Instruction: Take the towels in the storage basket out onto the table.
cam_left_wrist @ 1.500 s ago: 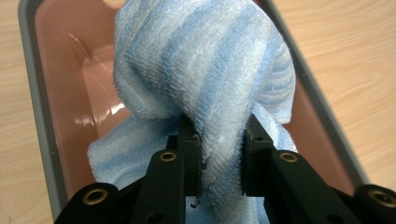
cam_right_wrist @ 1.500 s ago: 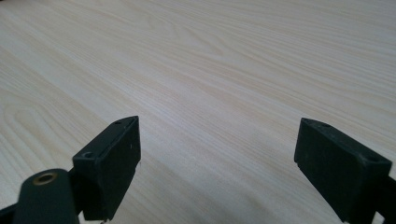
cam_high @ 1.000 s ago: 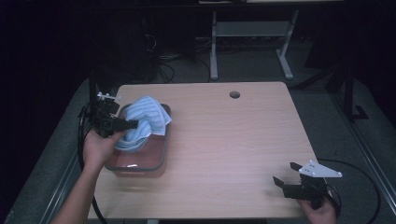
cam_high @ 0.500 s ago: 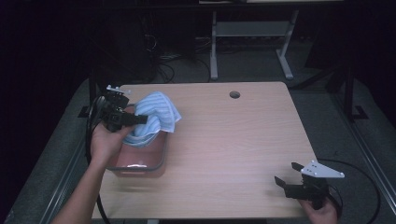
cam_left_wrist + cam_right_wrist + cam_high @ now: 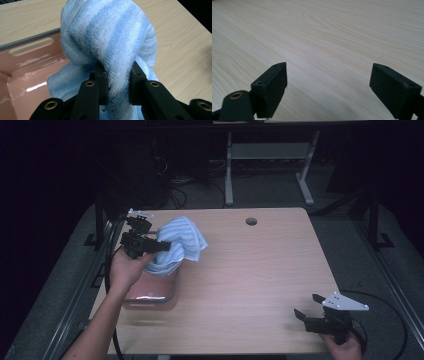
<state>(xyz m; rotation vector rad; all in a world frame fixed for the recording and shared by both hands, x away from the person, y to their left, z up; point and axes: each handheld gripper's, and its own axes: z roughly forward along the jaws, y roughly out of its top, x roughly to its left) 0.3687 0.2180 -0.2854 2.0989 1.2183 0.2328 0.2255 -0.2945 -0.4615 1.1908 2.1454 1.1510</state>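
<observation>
Towel (image 5: 176, 245), blue-striped and bunched, hangs from the left claw (image 5: 161, 245), which is clamped on a fold so the cloth lifts clear of the pink bin (image 5: 150, 292) below, partly over the tabletop (image 5: 250, 280). Right claw (image 5: 306, 315) rests near the front corner, jaws apart, holding nothing.

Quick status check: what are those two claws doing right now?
Left claw shut on blue towel, above pink bin. Right claw open, nothing between. Nothing blocking.
</observation>
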